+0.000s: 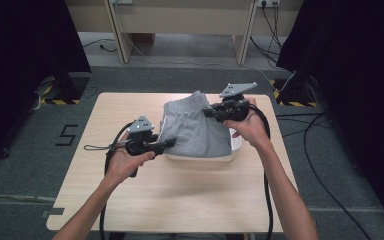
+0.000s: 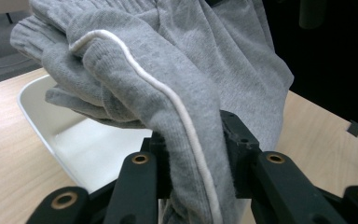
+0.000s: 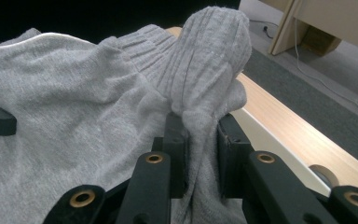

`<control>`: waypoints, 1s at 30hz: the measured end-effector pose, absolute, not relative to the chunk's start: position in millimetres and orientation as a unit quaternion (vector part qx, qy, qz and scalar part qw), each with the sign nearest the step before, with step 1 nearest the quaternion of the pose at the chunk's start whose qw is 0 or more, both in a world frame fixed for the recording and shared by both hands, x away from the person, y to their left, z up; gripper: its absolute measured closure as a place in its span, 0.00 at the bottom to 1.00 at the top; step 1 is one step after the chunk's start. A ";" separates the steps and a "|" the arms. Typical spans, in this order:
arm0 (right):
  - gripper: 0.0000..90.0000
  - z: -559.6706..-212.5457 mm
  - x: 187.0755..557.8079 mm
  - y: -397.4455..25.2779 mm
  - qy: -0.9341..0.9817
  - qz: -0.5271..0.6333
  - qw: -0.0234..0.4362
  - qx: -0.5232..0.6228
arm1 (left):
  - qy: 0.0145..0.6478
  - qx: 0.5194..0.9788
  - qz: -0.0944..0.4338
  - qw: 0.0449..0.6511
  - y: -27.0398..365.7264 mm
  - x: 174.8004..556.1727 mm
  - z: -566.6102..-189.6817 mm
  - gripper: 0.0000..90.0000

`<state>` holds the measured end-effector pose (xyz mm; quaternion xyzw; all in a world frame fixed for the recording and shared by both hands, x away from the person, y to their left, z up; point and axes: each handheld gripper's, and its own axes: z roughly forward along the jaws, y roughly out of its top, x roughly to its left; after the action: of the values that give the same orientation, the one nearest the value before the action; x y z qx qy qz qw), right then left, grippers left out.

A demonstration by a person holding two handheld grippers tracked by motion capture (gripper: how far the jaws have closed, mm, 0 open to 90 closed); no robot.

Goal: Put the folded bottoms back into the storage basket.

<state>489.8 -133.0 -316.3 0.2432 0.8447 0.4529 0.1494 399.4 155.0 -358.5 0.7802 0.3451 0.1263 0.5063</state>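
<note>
Left gripper (image 1: 166, 143): nearest item, jaws clamped on a fold of the grey sweatpants (image 1: 196, 131) along their white piping (image 2: 168, 95)
Grey sweatpants: folded, draped over a white tray (image 1: 236, 144) at the middle of the surface (image 1: 180, 200), toward its far edge
Right gripper (image 1: 207, 112): farther back, jaws pinching the ribbed waistband (image 3: 209, 56), garment held slightly raised
Beyond the far edge: grey floor, cables
</note>
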 end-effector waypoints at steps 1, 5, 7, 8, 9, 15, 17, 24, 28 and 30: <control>0.86 -316.2 493.7 -134.2 0.846 0.450 0.149 0.245 | 0.346 0.780 0.127 0.505 152.7 403.5 -358.3 0.76; 0.86 -315.9 506.2 -137.1 0.846 0.445 0.151 0.253 | 0.352 0.779 0.128 0.502 145.9 415.7 -358.6 0.76; 0.86 -315.8 516.2 -138.8 0.846 0.441 0.153 0.259 | 0.359 0.779 0.129 0.498 140.0 428.5 -359.7 0.76; 0.86 -316.0 519.8 -139.4 0.845 0.439 0.153 0.263 | 0.361 0.780 0.129 0.495 138.2 432.7 -360.5 0.76; 0.86 -316.3 523.8 -140.1 0.846 0.438 0.154 0.263 | 0.364 0.779 0.128 0.495 136.4 436.9 -361.7 0.76; 0.86 -325.6 542.1 -143.7 0.849 0.420 0.153 0.282 | 0.376 0.783 0.118 0.482 128.2 454.9 -373.4 0.76; 0.86 -335.9 549.9 -145.8 0.851 0.408 0.147 0.296 | 0.383 0.784 0.115 0.476 125.3 462.0 -380.4 0.76; 0.86 -359.3 562.5 -150.7 0.852 0.395 0.141 0.312 | 0.396 0.794 0.103 0.449 116.2 480.2 -402.1 0.76; 0.86 -370.5 563.6 -151.6 0.854 0.387 0.135 0.319 | 0.399 0.801 0.094 0.436 112.0 484.3 -412.5 0.76; 0.86 -375.9 563.7 -152.2 0.856 0.383 0.133 0.321 | 0.399 0.805 0.091 0.430 110.2 484.4 -417.5 0.76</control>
<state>563.7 -152.2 -375.9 0.3211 0.8558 0.3829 0.1334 484.4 110.2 -417.5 0.8046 0.3991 0.0907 0.4302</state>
